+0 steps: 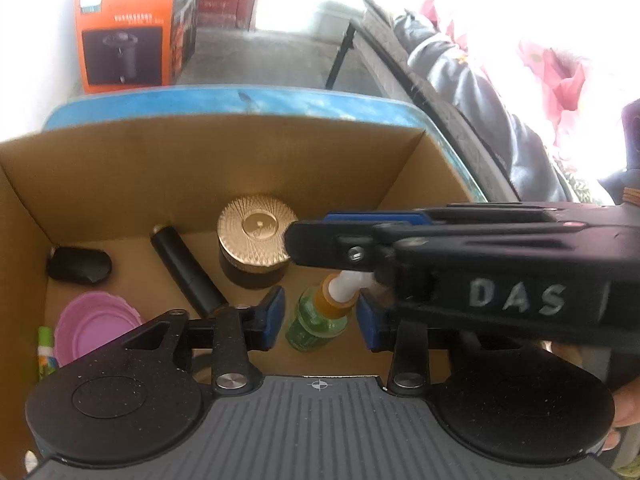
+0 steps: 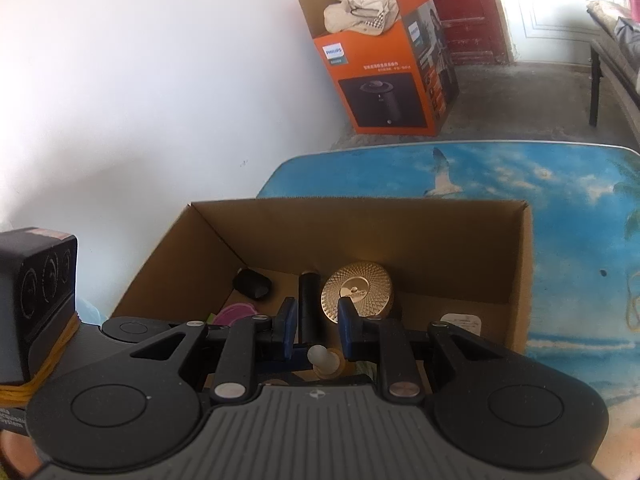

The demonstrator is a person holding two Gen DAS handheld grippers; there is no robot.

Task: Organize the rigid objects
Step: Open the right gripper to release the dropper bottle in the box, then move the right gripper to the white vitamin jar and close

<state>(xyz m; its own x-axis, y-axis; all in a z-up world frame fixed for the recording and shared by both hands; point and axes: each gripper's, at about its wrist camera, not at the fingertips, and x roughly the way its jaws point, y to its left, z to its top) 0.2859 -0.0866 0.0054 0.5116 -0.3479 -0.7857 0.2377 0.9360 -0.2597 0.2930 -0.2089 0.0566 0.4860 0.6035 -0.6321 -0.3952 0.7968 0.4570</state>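
Left wrist view: the left gripper (image 1: 318,320) points down into the cardboard box (image 1: 208,168). Its blue pads stand apart on either side of a green spray bottle (image 1: 316,320), one at about 9 o'clock of the bottle and one at 3 o'clock, with a sliver of box floor showing on each side, so nothing is clamped. The bottle lies on the floor of the box with its long axis running from 6 o'clock up toward 1 o'clock, orange collar and white nozzle (image 1: 352,282) leading. The right gripper (image 1: 294,246) reaches in from 3 o'clock and crosses just above the nozzle; from here I cannot tell how its jaws stand. Beyond the bottle, at 11 o'clock, stands a gold-lidded jar (image 1: 256,236); a black tube (image 1: 186,274) lies at 10 o'clock, and a purple lid (image 1: 96,328) at 9 o'clock near the box wall.

Right wrist view: the right gripper (image 2: 318,326) looks over the near rim into the same box. Its pads sit close together but not touching, with open space between them. The white nozzle (image 2: 320,356) pokes up just below that gap, at 6 o'clock, so the bottle is closer in than the fingertips. The jar (image 2: 358,294) is at 1 o'clock, the tube (image 2: 308,304) at 12.

Judgement: the bottle looks released in the box. The left hand is nearer to it, and its way out is straight back along the bottle's axis.
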